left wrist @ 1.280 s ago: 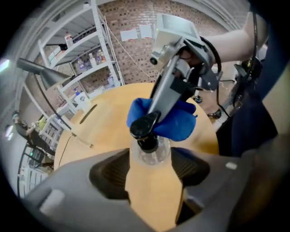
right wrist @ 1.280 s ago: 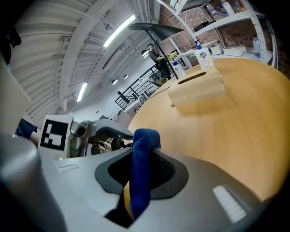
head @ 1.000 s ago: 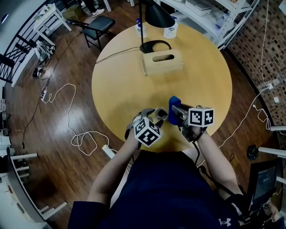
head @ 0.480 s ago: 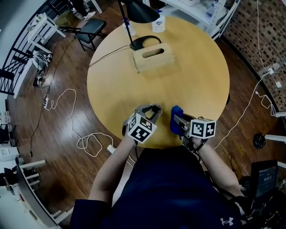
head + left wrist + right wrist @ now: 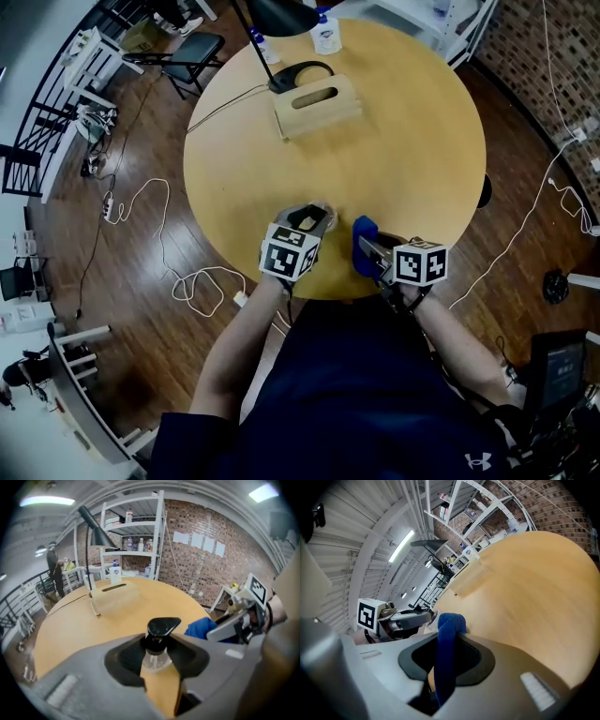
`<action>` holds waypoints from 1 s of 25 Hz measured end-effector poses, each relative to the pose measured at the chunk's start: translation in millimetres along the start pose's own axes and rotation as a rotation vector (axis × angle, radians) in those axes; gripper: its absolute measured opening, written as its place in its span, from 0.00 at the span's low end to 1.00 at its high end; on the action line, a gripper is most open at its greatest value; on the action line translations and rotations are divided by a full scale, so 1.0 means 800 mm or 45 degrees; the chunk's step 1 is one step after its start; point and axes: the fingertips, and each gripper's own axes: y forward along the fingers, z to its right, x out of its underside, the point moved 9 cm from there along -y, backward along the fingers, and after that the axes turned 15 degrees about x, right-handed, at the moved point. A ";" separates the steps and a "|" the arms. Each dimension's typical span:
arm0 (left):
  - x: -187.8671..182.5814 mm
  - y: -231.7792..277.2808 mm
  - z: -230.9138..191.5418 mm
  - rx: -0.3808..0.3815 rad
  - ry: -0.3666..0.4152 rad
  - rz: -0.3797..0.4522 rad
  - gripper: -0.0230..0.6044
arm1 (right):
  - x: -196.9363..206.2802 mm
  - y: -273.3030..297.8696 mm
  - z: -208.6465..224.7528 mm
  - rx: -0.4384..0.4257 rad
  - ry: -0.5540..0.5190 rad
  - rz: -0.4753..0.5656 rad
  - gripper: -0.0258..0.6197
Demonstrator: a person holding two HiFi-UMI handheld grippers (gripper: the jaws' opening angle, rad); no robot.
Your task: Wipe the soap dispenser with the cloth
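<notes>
The left tool [image 5: 157,663] is closed partway, with its pads pressing on the soap dispenser [image 5: 158,634] at the clear bottle just under the black pump head. It holds the dispenser near the tabletop [image 5: 412,141] rim at 6 o'clock, right in front of the person. I can't tell whether the base rests on the wood. The right tool [image 5: 446,667] sits at the dispenser's 3 o'clock, just beside it. It is pinched shut on the blue cloth [image 5: 449,634], which pokes past the jaws as a rounded fold. Cloth and bottle look close but not touching.

To wipe well, I'd bring that fold against the side of the bottle that faces it and press lightly. Then I'd stroke along the wall, with the left grip firm enough that the bottle doesn't twist. The cloth should lead so the hard jaws don't strike the bottle. The pump head overhangs and is best not pushed down. The left pads cover part of the bottle, so those patches probably need a turn of the wrist or a fresh grip.

Nothing lies between cloth and dispenser. Toward 12 o'clock, well apart, stands a wooden box [image 5: 317,105], and a black lamp [image 5: 281,13] stands beyond it. Two bottles [image 5: 326,36] sit at the far rim. A cable [image 5: 225,105] trails off at 10 o'clock.
</notes>
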 end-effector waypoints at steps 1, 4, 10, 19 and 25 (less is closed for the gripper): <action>0.002 -0.004 -0.002 -0.014 -0.065 0.052 0.26 | 0.002 -0.001 0.000 -0.007 -0.007 -0.007 0.17; 0.018 -0.025 -0.011 -0.053 -0.315 0.254 0.26 | 0.004 -0.007 0.001 -0.019 -0.037 -0.030 0.17; 0.093 -0.067 -0.042 0.040 -0.764 0.654 0.25 | -0.004 -0.001 -0.014 -0.031 -0.155 -0.057 0.17; 0.178 -0.088 -0.060 0.197 -0.928 0.764 0.25 | -0.005 0.047 -0.100 -0.015 -0.402 -0.107 0.17; 0.174 -0.089 -0.068 0.241 -0.865 0.731 0.25 | 0.003 0.089 -0.179 -0.164 -0.724 -0.119 0.17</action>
